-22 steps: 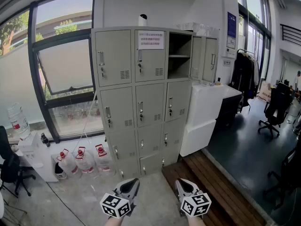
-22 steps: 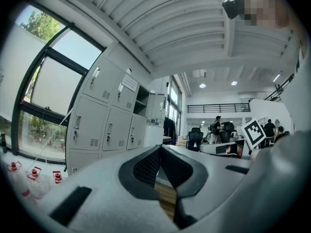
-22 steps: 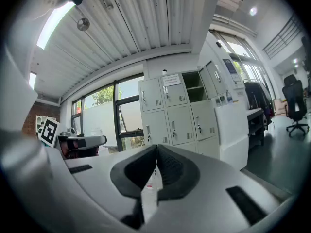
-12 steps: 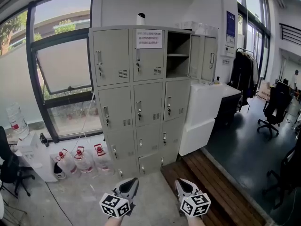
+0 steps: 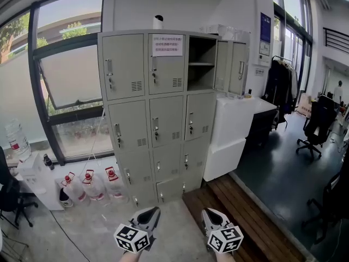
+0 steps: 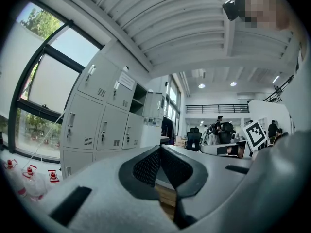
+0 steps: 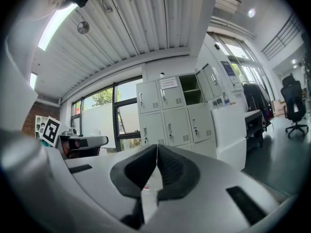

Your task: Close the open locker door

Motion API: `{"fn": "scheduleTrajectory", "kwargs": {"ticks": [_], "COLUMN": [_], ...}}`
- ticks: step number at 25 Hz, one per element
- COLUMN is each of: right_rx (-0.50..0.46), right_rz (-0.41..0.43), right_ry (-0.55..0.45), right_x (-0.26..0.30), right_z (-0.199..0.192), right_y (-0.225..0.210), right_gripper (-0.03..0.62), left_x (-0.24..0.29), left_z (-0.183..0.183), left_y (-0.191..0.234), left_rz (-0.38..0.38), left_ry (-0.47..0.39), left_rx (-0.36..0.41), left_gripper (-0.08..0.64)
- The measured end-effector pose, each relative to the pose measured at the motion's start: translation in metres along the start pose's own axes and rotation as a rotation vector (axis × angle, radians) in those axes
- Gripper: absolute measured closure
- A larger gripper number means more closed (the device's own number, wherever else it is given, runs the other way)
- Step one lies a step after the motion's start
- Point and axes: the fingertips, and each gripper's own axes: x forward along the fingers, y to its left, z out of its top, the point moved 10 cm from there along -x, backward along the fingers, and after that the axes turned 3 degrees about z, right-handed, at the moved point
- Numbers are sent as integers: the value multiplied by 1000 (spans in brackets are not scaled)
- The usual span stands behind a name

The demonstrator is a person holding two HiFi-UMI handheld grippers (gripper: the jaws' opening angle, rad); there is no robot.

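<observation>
A grey bank of lockers point(image 5: 158, 113) stands against the far wall. Its top right compartment point(image 5: 200, 64) is open, with a shelf inside, and its door point(image 5: 222, 66) is swung out to the right. The same open compartment point(image 7: 191, 89) shows in the right gripper view and, smaller, as the open compartment point(image 6: 141, 92) in the left gripper view. My left gripper point(image 5: 149, 216) and right gripper point(image 5: 211, 218) are low at the frame's bottom, well short of the lockers. Both are shut with nothing between their jaws.
A white cabinet point(image 5: 235, 132) stands right of the lockers. Several water jugs point(image 5: 90, 185) sit on the floor at the lockers' left foot. A wooden platform point(image 5: 245, 217) runs along the floor at right. Office chairs point(image 5: 313, 127) stand further right.
The lockers have drifted slightly left and down in the head view as the view shifted. Both grippers keep their places and stay shut.
</observation>
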Motion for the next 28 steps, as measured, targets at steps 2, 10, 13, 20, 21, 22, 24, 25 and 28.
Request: {"fn": "scheduleTrajectory", "kwargs": {"ticks": [2,10,13,20,21,22,24,25,28], "right_rx": [2,4,15,28,31,31,26,23,37], "right_rz": [-5,-13,-23,-46,-50,-55,-68,-78,-112], "right_ry": [3,2,-6,-12,-9,-5,-5,-7,-22], "right_x": [-7,-41,-46,-29,-23,-17,-1,10,54], "right_z": [2,12,18,17,16,14,13,14,15], "right_y": [-16,-90,-113,-146,-150,-153,-162,-168,-187], "right_gripper": [580,580,580,580,580,580,580,580,580], "left_x": [11,62,80,128,136,144,162,173,213], "left_z": [-1,-8,-6,-4,-6,-7,-11,-12,-16], "left_y": [-11,-62,-75,-69,-64,-58,-42,-32,8], "left_rz": [3,22,13,-33,-40,-47,-63,-71,-99], "left_ry": [-5,-27,-30,-36,-33,-28,-23,-23,-19], "left_rx": [-1,-3,-14,-4,-4,-2,4,4,-2], "left_gripper": [552,552,552,552,552,552,552,552,552]}}
